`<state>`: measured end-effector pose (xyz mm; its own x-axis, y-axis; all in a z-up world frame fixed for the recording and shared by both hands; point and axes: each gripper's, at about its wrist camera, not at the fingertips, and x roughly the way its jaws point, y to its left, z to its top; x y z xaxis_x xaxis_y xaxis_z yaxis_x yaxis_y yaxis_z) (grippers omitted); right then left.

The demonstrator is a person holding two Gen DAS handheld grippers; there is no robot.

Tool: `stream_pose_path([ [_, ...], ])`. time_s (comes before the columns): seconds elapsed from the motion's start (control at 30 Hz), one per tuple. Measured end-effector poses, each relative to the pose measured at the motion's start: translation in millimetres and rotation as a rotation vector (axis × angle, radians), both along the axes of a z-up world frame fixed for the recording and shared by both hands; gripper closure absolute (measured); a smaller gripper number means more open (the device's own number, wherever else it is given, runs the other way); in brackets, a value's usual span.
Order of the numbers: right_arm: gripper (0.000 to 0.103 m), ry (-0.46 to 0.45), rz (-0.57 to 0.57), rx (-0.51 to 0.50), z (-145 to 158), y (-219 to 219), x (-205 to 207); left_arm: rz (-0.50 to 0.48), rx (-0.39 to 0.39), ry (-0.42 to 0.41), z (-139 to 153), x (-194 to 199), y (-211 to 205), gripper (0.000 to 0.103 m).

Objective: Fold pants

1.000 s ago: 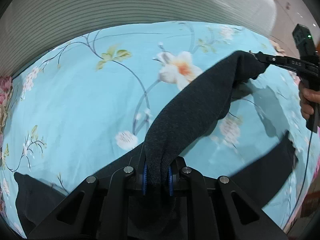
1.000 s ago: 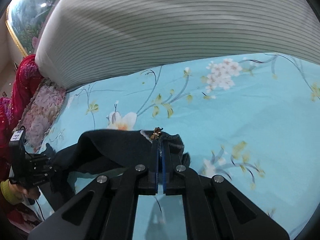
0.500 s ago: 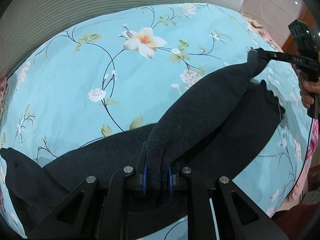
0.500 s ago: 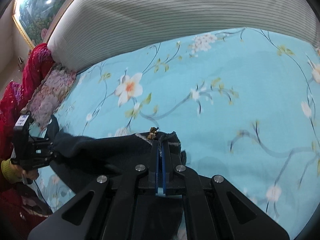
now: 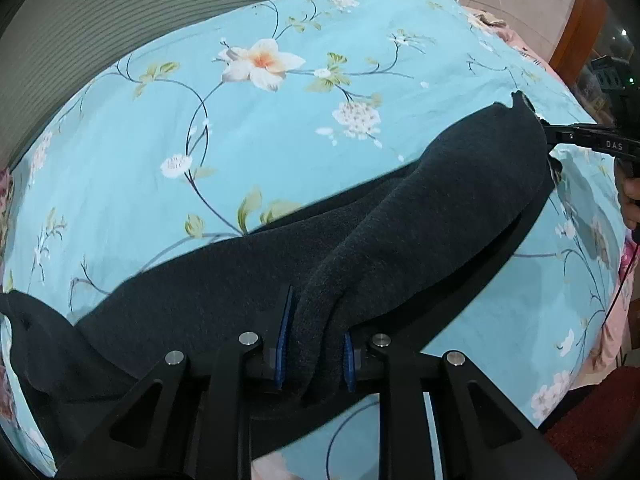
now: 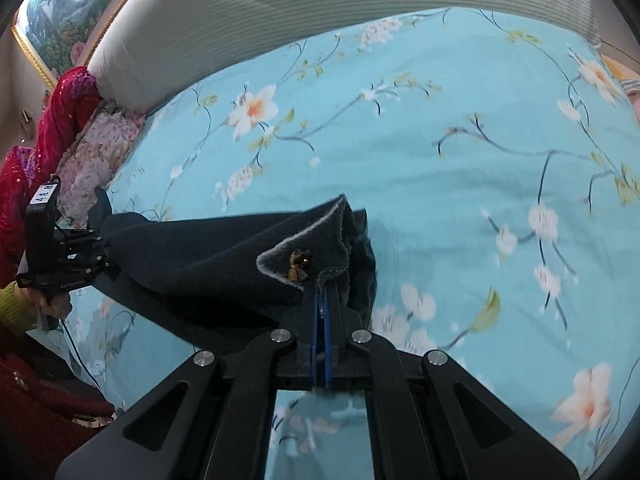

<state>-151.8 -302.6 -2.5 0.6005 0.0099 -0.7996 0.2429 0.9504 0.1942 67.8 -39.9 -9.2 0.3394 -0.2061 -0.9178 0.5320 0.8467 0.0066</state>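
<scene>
Dark grey pants (image 5: 420, 216) lie partly on the light blue floral bed sheet (image 5: 200, 128). My left gripper (image 5: 314, 328) is shut on a thick bunched fold of the pants. My right gripper (image 6: 321, 292) is shut on the other end, at an edge with a small brown tassel (image 6: 298, 266). The cloth stretches between the two grippers, raised a little over the lower layer of the pants. The right gripper shows at the right edge of the left wrist view (image 5: 548, 136); the left gripper shows at the left of the right wrist view (image 6: 100, 240).
A striped grey-white pillow or bolster (image 6: 320, 8) runs along the far side of the bed. A pink floral cushion (image 6: 96, 148) and red cloth (image 6: 60, 112) lie at the left. A framed picture (image 6: 60, 12) hangs behind. The bed's edge is at the right (image 5: 600, 340).
Both grippers have carried the held end of the pants lower and over the rest of the pants. More of the pants now lies flat on the sheet. Both grips are unchanged.
</scene>
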Motion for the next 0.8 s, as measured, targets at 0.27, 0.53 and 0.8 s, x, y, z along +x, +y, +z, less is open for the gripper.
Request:
stream_pose_path([
  [0.27,0.099,0.072,-0.016,-0.072,-2,16,-5,0.029,-0.029,0.011,3,-17,14,0.063],
  [0.53,0.062,0.008,-0.138,-0.088,28,21,-10,0.187,-0.101,0.051,23,-30,61,0.042],
  [0.8,0.062,-0.052,0.012,-0.044,39,81,31,0.517,-0.18,0.111,37,-9,144,0.036],
])
